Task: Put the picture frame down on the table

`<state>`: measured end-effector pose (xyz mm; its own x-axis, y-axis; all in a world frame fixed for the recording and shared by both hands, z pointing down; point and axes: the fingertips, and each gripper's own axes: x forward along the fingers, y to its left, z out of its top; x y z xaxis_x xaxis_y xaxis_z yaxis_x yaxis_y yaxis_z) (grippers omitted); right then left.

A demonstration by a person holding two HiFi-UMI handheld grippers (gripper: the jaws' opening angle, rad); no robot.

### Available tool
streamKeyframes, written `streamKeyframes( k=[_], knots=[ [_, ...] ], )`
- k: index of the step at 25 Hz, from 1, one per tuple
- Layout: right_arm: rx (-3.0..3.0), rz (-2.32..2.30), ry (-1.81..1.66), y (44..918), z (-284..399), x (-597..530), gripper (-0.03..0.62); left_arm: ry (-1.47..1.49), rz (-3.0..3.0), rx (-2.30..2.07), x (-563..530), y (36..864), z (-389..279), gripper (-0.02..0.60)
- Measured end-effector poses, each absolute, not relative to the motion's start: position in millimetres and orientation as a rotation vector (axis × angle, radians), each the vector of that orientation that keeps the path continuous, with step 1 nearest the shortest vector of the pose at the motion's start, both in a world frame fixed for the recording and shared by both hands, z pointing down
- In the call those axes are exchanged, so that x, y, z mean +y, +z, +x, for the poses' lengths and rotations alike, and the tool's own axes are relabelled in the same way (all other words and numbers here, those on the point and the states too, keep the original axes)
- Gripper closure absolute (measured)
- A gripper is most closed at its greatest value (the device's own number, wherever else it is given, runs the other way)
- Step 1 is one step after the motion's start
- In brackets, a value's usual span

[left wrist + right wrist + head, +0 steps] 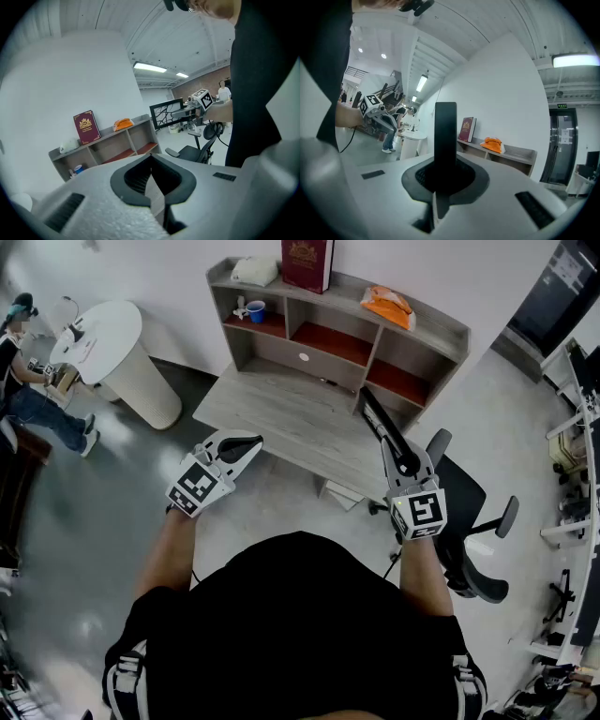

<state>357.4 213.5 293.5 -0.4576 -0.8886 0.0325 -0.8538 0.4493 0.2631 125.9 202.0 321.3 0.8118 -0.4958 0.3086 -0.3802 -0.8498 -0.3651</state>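
Grips the picture frame by its near end in the right gripper, jaws clamped on the thin black edge. Holds it in the air, on edge, over the right side of the desk, clear of the top. Points its long axis away from the body, toward the shelf unit at the desk's back, with the far end near the unit's right-hand compartment. Turns its flat face, with a branch pattern, to the left. Offers a bare grey desktop, wide open, to the frame's left. Holds the left gripper at the desk's front edge, jaws pressed together on nothing. Has an office chair close on the right and a round white table well apart on the left.
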Motion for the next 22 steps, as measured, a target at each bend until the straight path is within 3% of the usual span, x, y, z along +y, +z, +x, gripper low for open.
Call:
streamKeyframes(
  k=[14,22],
  knots=[
    [-2.577,1.516,-0.199,315.9,395.7,233.3,0.579,-0.6,-2.742,0.66,230.3,341.3,164.9,0.565],
    [-2.604,1.503,-0.143,319.6,393.3,235.1,0.579,-0.589,-2.756,0.711,229.0,339.4,154.1,0.565]
  ],
)
